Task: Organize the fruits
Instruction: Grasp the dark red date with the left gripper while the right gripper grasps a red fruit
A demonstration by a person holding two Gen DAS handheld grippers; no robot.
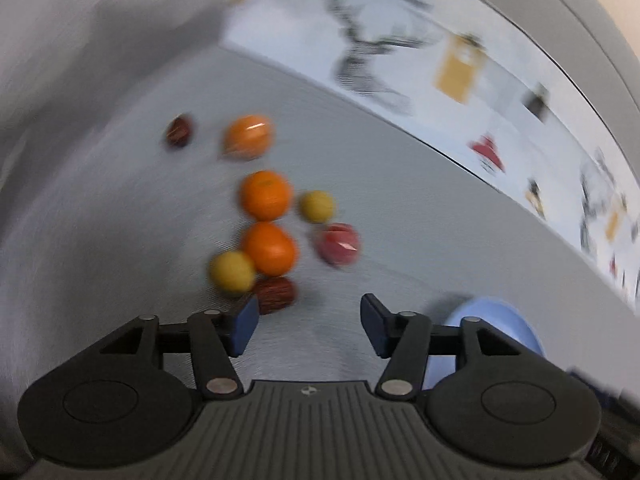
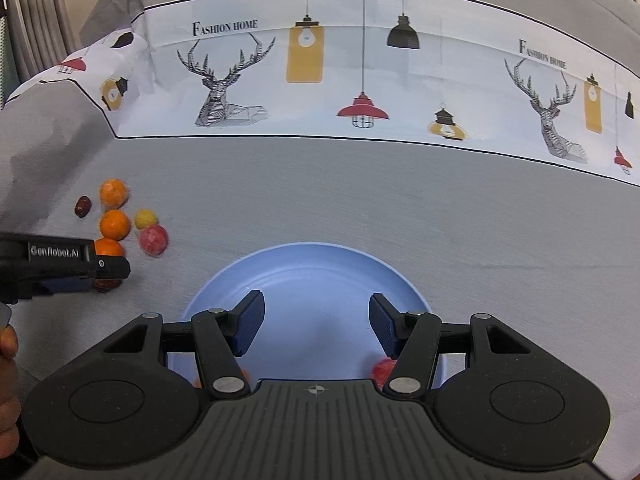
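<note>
Left tongs (image 1: 308,322) apart and empty, dark red fruit (image 1: 276,294) just ahead beside the left pad; right tongs (image 2: 316,322) apart over blue plate (image 2: 304,264).

Grey tablecloth (image 2: 360,200) bears loose fruits (image 2: 116,224); blue plate (image 2: 312,264)

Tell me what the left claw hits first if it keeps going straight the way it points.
Probably bare grey tablecloth: nothing lies between the open left claw. The dark red fruit sits just beyond its left finger, beside the line rather than in it. The picture is blurred, so depth is uncertain.
</note>
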